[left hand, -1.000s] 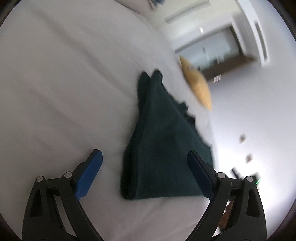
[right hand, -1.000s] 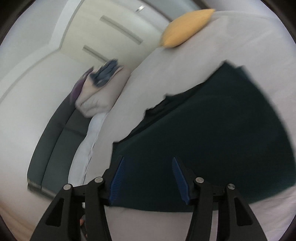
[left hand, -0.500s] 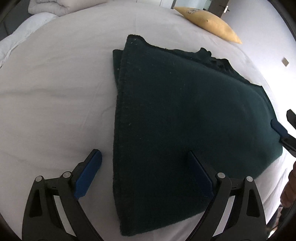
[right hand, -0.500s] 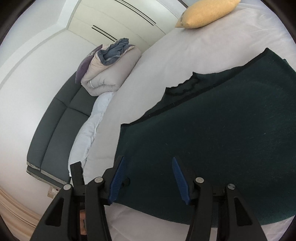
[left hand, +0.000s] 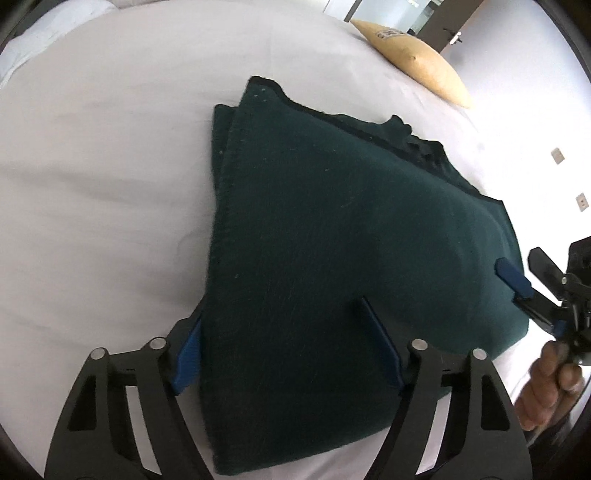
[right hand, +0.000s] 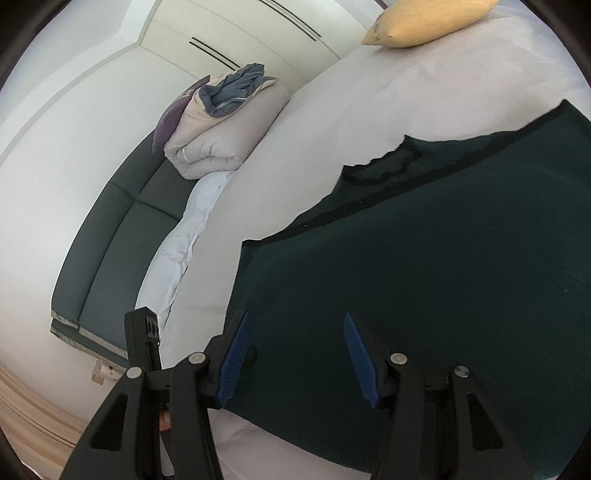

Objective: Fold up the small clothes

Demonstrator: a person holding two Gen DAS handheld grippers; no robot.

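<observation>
Dark green garment (left hand: 332, 258) lies folded on the white bed sheet (left hand: 110, 166), filling the middle of the left wrist view and running from about eleven o'clock down to six. Its layered edges show at the far corner near twelve, one layer stepped just inside the other.

Left gripper (left hand: 288, 354) sits low at six o'clock, jaws spread wide and holding nothing. One blue pad (left hand: 188, 354) is at the cloth's left edge near seven, the other lies over the fabric near five; whether they press on the cloth cannot be told.

Over at three to four o'clock in that same view, the right gripper (left hand: 532, 291) reaches in at the garment's right edge, one blue finger lying over the fabric, and a hand (left hand: 550, 384) grips its handle below.

From the right wrist view, the right gripper (right hand: 295, 354) is also released, jaws apart, nothing between them but the cloth surface beneath. The garment (right hand: 443, 277) spreads from the centre out to three and five o'clock, its dark trimmed edge running diagonally toward one.

A yellow pillow (right hand: 424, 22) rests on the bed at twelve to one. A rolled duvet (right hand: 221, 140) with blue fabric tucked in the top sits at ten to eleven, beside a dark headboard (right hand: 110, 240) at nine.
</observation>
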